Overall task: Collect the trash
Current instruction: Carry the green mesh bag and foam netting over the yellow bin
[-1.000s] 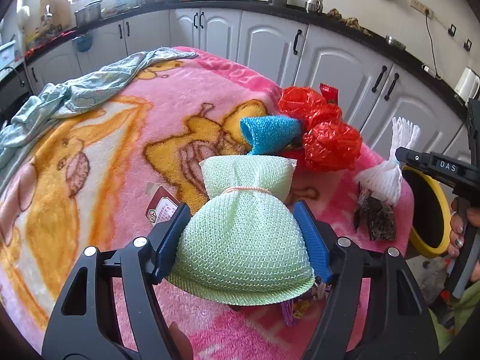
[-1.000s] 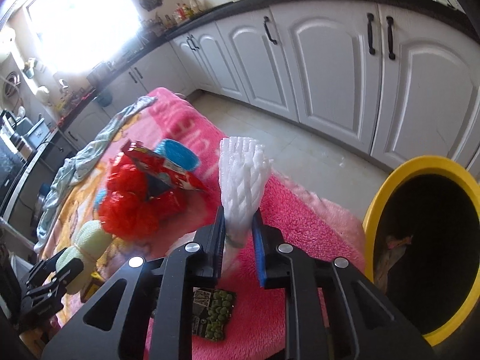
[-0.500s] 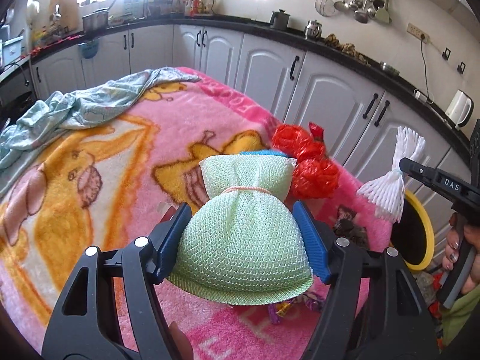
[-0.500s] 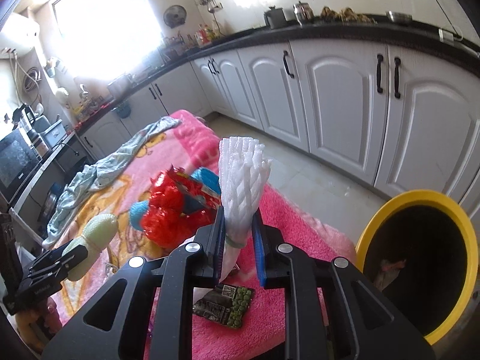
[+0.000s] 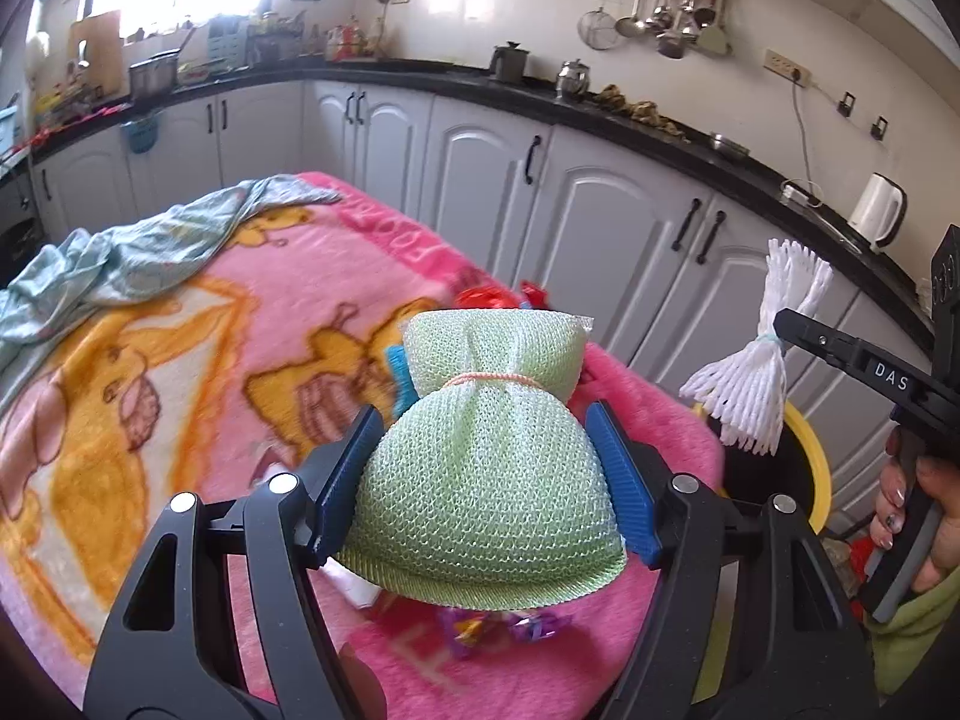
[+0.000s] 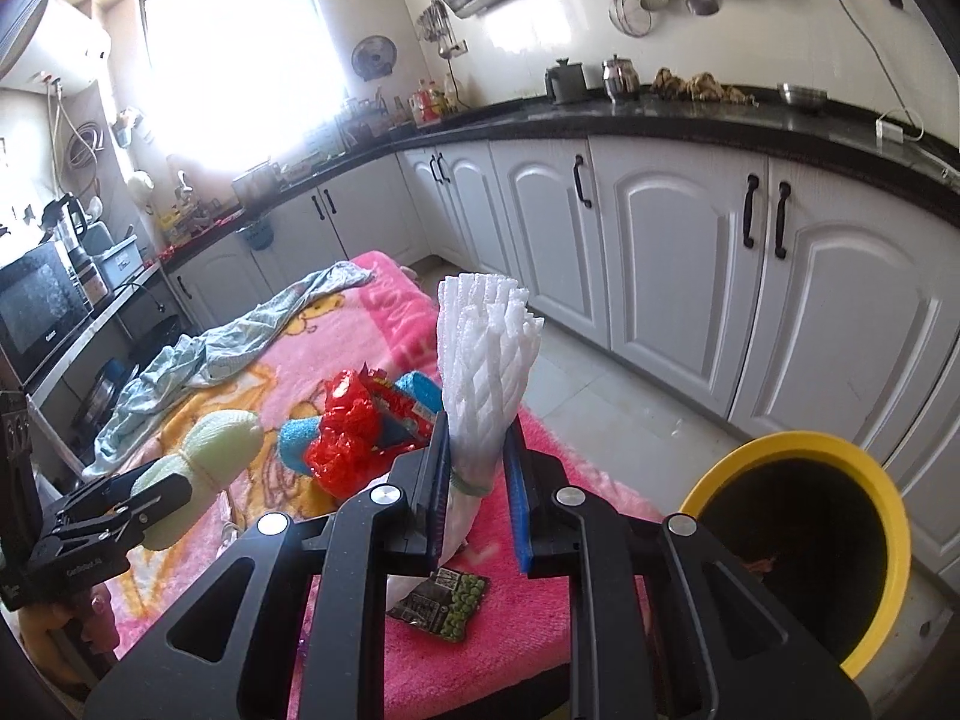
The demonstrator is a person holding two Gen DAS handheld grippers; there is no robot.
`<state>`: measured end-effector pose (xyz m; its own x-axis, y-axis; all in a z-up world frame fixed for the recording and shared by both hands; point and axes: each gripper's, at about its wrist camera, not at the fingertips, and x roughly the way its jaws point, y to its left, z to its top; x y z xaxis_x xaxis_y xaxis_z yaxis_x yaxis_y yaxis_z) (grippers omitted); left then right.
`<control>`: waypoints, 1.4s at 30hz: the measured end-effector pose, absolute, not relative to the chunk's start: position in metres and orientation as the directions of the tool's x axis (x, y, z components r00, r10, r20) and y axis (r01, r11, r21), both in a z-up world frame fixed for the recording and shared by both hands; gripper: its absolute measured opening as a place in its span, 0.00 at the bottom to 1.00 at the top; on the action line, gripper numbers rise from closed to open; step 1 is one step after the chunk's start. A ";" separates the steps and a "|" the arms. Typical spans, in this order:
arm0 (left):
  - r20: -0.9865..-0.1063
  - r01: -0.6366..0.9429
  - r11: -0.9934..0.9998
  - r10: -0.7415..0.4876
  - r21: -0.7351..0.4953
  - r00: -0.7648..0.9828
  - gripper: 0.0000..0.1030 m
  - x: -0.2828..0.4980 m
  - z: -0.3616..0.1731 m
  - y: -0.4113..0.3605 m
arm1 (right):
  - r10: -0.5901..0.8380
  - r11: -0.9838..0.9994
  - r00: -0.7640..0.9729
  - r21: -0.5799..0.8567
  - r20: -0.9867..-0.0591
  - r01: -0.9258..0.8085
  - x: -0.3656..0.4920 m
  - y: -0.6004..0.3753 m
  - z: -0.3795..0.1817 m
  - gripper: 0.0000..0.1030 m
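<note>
Two grippers, one piece of trash each. The left gripper (image 5: 480,480), centre of its frame, is clamped around one green mesh bundle (image 5: 480,468); the right gripper (image 6: 477,480) pinches one white foam net (image 6: 483,372) at mid-frame. Lower right there's one yellow bin (image 6: 804,546). Left on the pink blanket (image 6: 540,630): one red bag (image 6: 354,438), one blue net (image 6: 297,438), one dark snack packet (image 6: 447,603)

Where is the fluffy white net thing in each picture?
Left wrist view: the white foam net is at the right edge, pinched in the right gripper, above the yellow bin.
Right wrist view: it stands in the middle, between that gripper's pads.
Shared landmark: the yellow bin, lower right in both.
</note>
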<state>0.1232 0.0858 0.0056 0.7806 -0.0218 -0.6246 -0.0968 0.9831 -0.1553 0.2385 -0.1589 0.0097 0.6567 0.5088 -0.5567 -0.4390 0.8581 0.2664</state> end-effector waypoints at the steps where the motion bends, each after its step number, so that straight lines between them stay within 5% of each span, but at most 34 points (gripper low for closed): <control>1: -0.620 -0.087 0.984 -0.029 -0.157 0.784 0.60 0.124 0.008 0.081 | 0.506 0.860 0.661 0.262 -0.553 -0.438 0.237 -0.160 0.012 0.16; 42: -0.569 0.250 0.960 -0.277 -0.128 0.775 0.60 0.191 0.027 -0.101 | 0.264 0.959 0.846 0.223 -0.463 -0.177 0.202 -0.340 0.027 0.16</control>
<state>0.1914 -0.1012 0.0266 0.7745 -0.2774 -0.5685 0.2497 0.9598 -0.1280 0.2018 -0.3399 0.0269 0.8462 0.2637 -0.4630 -0.1766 0.9586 0.2233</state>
